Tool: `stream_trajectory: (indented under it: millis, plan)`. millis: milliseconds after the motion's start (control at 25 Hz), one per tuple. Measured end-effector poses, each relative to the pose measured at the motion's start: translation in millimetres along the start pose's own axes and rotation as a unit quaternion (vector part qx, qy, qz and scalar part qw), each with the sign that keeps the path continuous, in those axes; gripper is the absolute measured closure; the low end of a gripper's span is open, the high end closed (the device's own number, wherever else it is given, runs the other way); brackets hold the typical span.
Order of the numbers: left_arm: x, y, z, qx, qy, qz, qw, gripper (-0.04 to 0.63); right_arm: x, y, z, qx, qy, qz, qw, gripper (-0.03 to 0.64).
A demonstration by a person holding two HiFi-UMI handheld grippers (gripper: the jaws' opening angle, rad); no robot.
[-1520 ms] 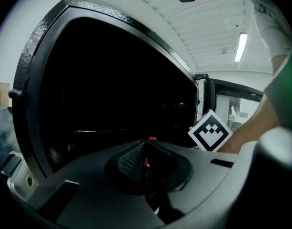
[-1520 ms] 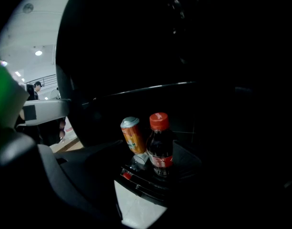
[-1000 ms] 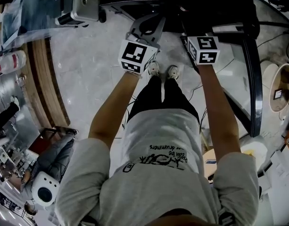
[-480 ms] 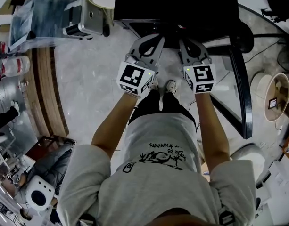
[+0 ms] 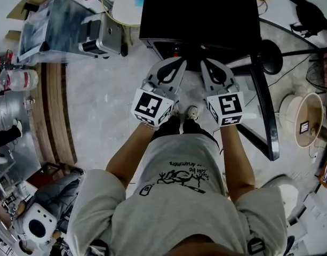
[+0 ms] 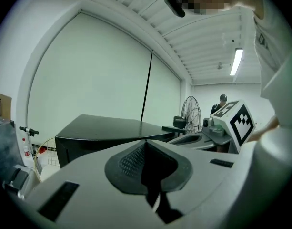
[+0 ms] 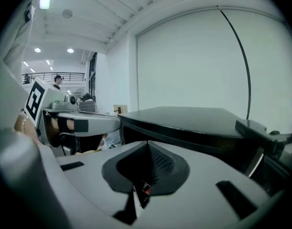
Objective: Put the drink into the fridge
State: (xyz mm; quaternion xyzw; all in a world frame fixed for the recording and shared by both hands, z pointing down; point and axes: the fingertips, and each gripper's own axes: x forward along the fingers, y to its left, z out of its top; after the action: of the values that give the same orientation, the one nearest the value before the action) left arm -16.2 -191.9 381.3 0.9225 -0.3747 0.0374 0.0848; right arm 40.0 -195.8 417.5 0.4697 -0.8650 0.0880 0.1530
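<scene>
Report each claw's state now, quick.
Left claw: closed, holding nothing.
Right claw: closed, holding nothing.

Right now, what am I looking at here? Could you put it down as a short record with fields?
Setting: a person stands on a pale floor, facing a black cabinet
Left hand-held gripper: jaws together, nothing between them
Right hand-held gripper: jaws together, nothing between them
Arrangement: both held side by side, pointing towards the black cabinet
Contact: neither touches the black cabinet
</scene>
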Motion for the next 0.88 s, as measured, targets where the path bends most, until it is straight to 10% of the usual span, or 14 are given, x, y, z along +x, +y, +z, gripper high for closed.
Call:
stream_trajectory:
  millis: [880]
  plan:
    - [-52, -30, 106, 0.018, -0.045, -0.011, 0.9988, 0.574, -76, 14, 124, -0.040, -0.065, 0.018, 0.997, 0.611]
